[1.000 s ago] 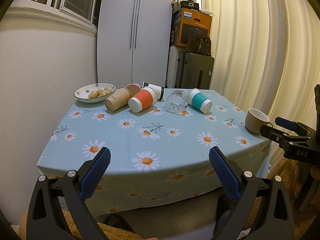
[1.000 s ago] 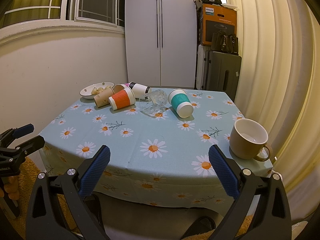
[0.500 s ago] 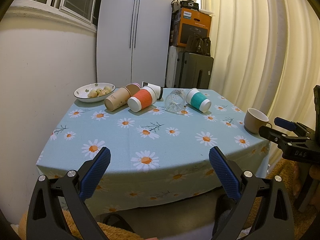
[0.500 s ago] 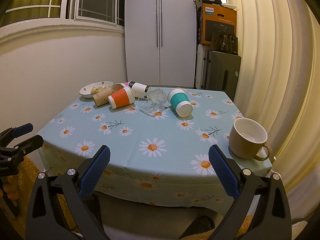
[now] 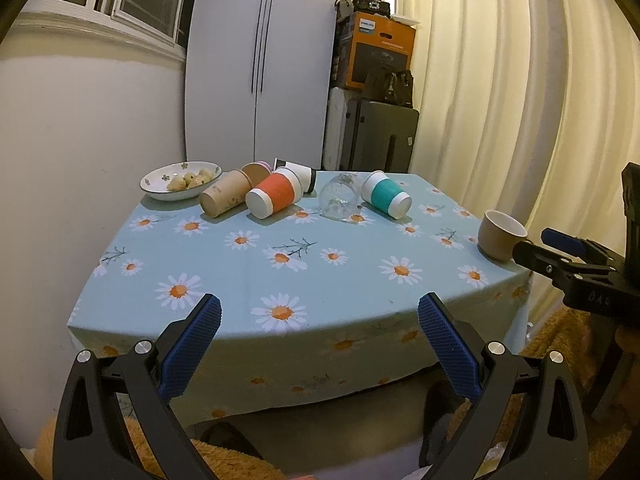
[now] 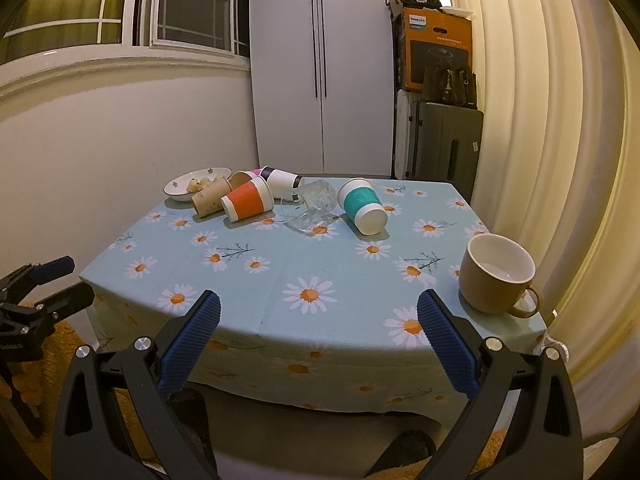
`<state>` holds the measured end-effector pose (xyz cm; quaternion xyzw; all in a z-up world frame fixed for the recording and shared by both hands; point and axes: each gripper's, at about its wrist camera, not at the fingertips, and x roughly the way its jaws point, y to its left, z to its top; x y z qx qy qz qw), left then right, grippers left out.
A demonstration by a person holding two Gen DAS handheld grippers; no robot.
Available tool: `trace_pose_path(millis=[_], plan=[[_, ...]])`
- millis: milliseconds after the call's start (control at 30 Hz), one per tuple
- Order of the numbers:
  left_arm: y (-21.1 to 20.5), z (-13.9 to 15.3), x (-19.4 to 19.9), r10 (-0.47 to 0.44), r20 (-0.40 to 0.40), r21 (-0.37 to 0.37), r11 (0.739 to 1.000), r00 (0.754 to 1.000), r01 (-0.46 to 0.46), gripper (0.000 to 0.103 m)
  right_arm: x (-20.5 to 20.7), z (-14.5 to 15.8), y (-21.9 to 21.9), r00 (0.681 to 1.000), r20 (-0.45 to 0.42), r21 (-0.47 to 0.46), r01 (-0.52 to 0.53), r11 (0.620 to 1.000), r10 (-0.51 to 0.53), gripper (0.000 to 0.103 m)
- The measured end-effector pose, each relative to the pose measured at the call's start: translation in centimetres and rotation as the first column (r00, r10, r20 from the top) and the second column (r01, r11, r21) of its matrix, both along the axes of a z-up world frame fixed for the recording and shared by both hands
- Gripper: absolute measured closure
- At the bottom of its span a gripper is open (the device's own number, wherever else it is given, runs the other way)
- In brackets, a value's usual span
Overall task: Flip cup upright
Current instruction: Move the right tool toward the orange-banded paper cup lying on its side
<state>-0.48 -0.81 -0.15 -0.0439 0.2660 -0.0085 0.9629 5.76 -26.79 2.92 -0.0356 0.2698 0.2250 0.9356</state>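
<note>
Several cups lie on their sides at the far end of the daisy tablecloth (image 5: 248,280): a brown paper cup (image 5: 224,198), an orange-sleeved cup (image 5: 274,196), a white and black cup (image 6: 282,182), a clear glass (image 5: 339,196) and a teal-sleeved cup (image 5: 386,199). A tan mug (image 6: 494,276) stands upright at the right near corner. My left gripper (image 5: 319,320) is open and empty, short of the table's near edge. My right gripper (image 6: 318,318) is open and empty, also in front of the edge, left of the mug.
A white bowl of food (image 5: 180,180) sits at the far left corner. A wall (image 5: 80,140) runs close along the left side, curtains (image 5: 520,100) along the right. A wardrobe (image 5: 260,60), a suitcase (image 5: 380,136) and boxes stand behind the table.
Both grippers have drawn back a little from the table, so it sits slightly farther and smaller in both views. The jaws have stayed open. The cups have not moved.
</note>
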Motion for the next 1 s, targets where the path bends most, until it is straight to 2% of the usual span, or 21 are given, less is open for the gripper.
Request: trace_pose_path(millis=[200,400,500,600,667,867,1000], plan=[[0.2,-0.1,0.8,-0.01,-0.036,-0.015,1.0,0.999,0.009,0.007,0.8,-0.2,0.0,0.998,-0.057,0.017,-0.012,1.0,0.013,0.005],[0.4,-0.3,2.8,-0.07,-0.109,-0.043,0.997,0.992,0.065,0.007,2.9,0.0,-0.1,0.993,-0.12,0.045,-0.014,0.999,0.019,0.005],[1.1,0.2,4.2,-0.075,-0.12,-0.046,0.997,0.99,0.07,0.007,4.7,0.6,-0.2,0.99,-0.141,0.062,-0.005,0.998,0.014,0.005],[1.8,0.9,6.6,-0.135,-0.152,-0.063,0.99,0.979,0.126,0.007,7.3,1.1,0.1,0.984,-0.177,0.075,0.0,0.997,0.013,0.005],[2.1,1.8,8.4,-0.167,-0.169,-0.044,0.986,0.971,0.162,0.007,9.0,1.4,0.4,0.978,-0.206,0.089,0.001,0.996,0.018,0.005],[3.6,4.0,14.4,-0.24,-0.205,-0.034,0.971,0.949,0.238,0.007,15.2,2.2,1.8,0.939,-0.339,0.16,0.006,0.987,0.049,0.005],[5.1,5.2,19.2,-0.253,-0.228,-0.05,0.967,0.94,0.248,0.007,19.1,2.3,3.5,0.901,-0.427,0.2,0.008,0.98,0.08,0.005]])
